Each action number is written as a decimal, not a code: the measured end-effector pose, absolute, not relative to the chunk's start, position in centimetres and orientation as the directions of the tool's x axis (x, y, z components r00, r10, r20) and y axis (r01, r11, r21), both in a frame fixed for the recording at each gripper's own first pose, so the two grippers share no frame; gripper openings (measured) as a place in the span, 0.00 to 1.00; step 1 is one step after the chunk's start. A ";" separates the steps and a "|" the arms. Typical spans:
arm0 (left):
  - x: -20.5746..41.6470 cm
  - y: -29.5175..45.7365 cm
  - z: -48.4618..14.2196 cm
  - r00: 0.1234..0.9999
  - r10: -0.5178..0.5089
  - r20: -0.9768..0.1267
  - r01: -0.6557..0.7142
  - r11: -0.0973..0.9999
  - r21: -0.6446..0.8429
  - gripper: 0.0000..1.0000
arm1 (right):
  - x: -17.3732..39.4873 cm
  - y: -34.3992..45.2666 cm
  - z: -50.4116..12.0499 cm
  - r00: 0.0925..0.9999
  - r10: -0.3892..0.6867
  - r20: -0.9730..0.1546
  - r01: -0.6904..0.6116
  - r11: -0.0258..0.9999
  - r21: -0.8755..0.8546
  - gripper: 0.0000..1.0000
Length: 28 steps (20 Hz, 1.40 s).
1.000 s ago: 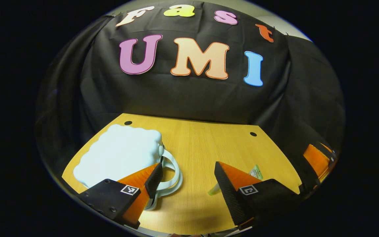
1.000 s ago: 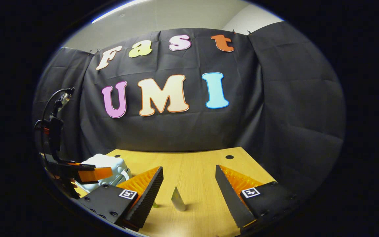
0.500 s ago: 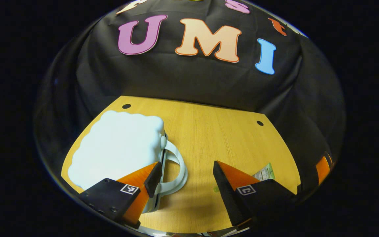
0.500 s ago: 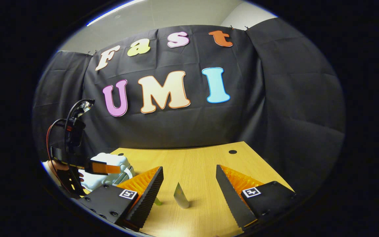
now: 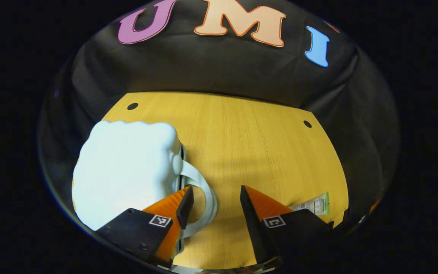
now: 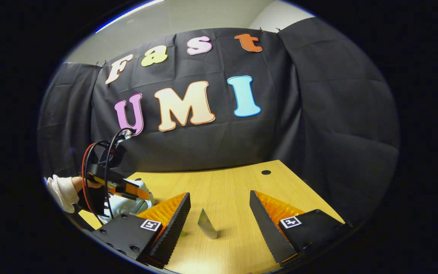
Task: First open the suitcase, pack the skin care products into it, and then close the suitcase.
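A pale blue, closed suitcase [image 5: 126,169] with a looped white handle [image 5: 203,194] lies on the left of the wooden table. My left gripper [image 5: 213,198] hovers open just above that handle, its left finger over the loop. A skin care tube [image 5: 314,204] with a green end lies flat on the table to the right, partly behind the right finger. In the right gripper view my right gripper [image 6: 219,205] stands open, with the tube [image 6: 207,224] on the table between its fingers and a little beyond them. The left gripper [image 6: 122,186] and the suitcase [image 6: 127,203] show at that view's left.
The wooden table [image 5: 249,144] has two small round holes near its far corners. A person's hand in a pale sleeve [image 6: 65,188] holds the left gripper, with cables looping over it. Black cloth walls close off the back and sides.
My left gripper has tilted down and moved closer to the suitcase handle. In the right gripper view the left gripper has lowered towards the suitcase. The right gripper has barely moved.
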State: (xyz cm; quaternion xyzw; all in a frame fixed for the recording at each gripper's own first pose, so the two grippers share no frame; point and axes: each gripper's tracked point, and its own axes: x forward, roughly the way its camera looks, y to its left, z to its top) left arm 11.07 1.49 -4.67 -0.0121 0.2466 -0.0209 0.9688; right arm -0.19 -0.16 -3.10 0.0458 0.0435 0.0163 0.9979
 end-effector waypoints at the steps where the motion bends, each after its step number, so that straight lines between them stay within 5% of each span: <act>1: 11.5 1.7 -5.2 0.866 -0.032 -0.500 0.024 0.999 -0.024 0.69 | -0.2 -0.4 -3.1 0.996 0.033 -0.085 -0.025 0.995 0.095 0.97; 7: 12.6 2.3 -9.0 0.747 -0.008 -0.664 -0.033 0.998 -0.050 0.51 | -0.3 -1.2 -3.5 0.995 0.021 -0.095 -0.011 0.995 0.104 0.98; 9: 12.8 2.9 -9.8 0.720 0.012 -0.694 -0.061 0.997 -0.046 0.32 | -0.4 -1.5 -3.6 0.995 0.020 -0.100 -0.009 0.994 0.105 0.98; 14: 13.4 3.7 -11.3 0.666 0.040 -0.744 -0.083 0.996 -0.020 0.24 | -0.3 -1.8 -3.6 0.995 0.017 -0.099 -0.006 0.994 0.111 0.94; 15: 13.6 4.0 -11.6 0.656 0.046 -0.754 -0.090 0.996 -0.017 0.30 | -0.4 -2.0 -3.6 0.995 0.016 -0.101 -0.004 0.994 0.112 0.98; 20: 13.7 4.0 -12.6 0.614 0.063 -0.787 -0.073 0.997 0.022 0.09 | -0.6 -2.5 -3.4 0.995 0.005 -0.100 0.007 0.992 0.123 0.98; 28: 13.1 2.8 -9.8 0.663 0.046 -0.747 -0.048 0.999 0.018 0.04 | -0.6 -2.0 -3.4 0.995 0.015 -0.103 -0.003 0.993 0.115 0.98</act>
